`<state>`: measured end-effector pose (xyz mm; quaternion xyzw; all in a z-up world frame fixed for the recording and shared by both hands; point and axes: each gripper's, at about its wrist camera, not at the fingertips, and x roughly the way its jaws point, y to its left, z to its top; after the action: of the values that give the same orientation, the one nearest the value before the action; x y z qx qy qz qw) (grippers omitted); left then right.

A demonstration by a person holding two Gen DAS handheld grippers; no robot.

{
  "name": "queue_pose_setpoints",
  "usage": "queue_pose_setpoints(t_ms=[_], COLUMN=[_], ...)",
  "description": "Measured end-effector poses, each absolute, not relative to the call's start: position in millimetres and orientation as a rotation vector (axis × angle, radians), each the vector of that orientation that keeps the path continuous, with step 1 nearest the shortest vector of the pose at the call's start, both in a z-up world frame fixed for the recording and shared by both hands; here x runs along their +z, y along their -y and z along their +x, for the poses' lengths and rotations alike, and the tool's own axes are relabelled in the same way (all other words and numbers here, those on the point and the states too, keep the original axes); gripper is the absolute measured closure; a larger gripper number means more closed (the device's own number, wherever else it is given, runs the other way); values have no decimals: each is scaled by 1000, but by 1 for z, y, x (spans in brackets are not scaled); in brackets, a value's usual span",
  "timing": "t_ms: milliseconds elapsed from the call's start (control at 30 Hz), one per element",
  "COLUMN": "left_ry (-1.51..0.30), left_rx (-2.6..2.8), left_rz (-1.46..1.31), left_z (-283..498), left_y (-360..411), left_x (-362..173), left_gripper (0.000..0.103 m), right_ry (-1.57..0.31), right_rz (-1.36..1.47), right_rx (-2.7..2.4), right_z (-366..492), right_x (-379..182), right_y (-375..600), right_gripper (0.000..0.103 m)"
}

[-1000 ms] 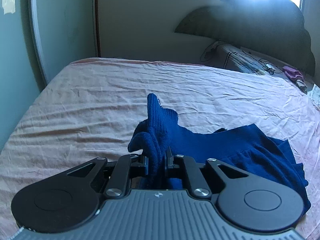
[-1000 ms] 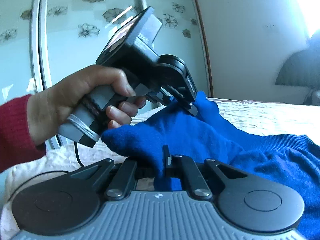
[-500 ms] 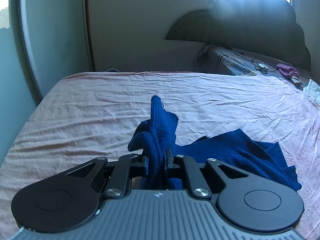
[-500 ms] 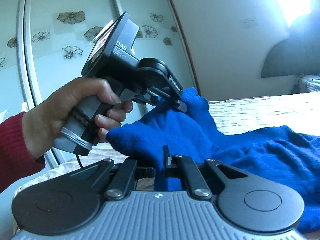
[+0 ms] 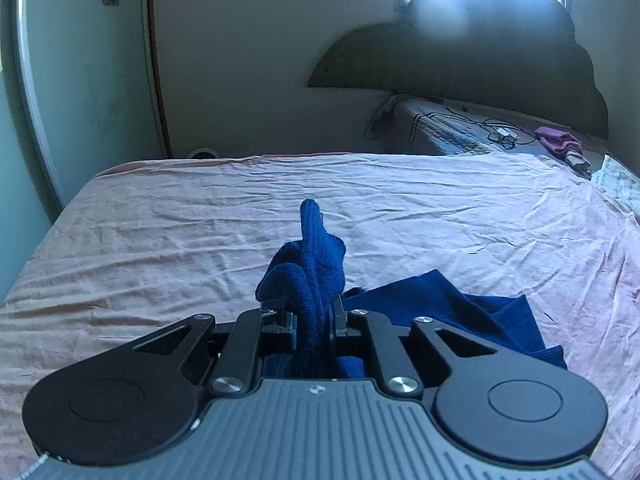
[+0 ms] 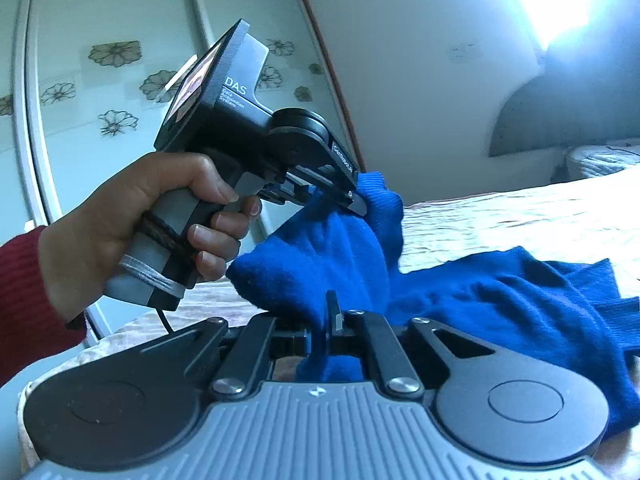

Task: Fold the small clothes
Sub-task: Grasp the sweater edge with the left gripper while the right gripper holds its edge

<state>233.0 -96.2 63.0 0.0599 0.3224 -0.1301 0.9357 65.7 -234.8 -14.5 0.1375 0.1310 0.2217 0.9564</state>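
Note:
A blue knitted garment (image 5: 448, 312) lies partly on the pink bed sheet (image 5: 200, 232), one bunched edge lifted. My left gripper (image 5: 314, 320) is shut on that edge; ribbed fabric sticks up between its jaws. In the right wrist view the same garment (image 6: 500, 300) trails off to the right, and my right gripper (image 6: 320, 328) is shut on another fold of it. The left gripper (image 6: 352, 204) appears there too, held by a hand (image 6: 132, 216) with a red sleeve, pinching the fabric higher up, just above and behind the right one.
The bed reaches a white wall and a wardrobe door (image 5: 80, 80) with flower prints at the left. At the far right lies a patterned quilt (image 5: 452, 132) with cables and a purple cloth (image 5: 560, 140). A dark headboard (image 5: 480, 56) stands under a bright window.
The left gripper has drawn back across the bed with the fabric, so more sheet shows ahead and the garment trails further right. The right gripper has rolled a little, still gripping.

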Motion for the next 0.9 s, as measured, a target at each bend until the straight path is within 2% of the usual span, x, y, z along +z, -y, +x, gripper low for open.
queue_pose_setpoints(t_ms=[900], left_ry=[-698], left_rx=[-351], left_rz=[205], left_z=[237], left_y=[209], left_x=[28], left_gripper=[90], right_ry=[-294], right_rz=[366], right_rx=[287], right_z=[61], right_x=[-26], right_y=[260], right_gripper=[97])
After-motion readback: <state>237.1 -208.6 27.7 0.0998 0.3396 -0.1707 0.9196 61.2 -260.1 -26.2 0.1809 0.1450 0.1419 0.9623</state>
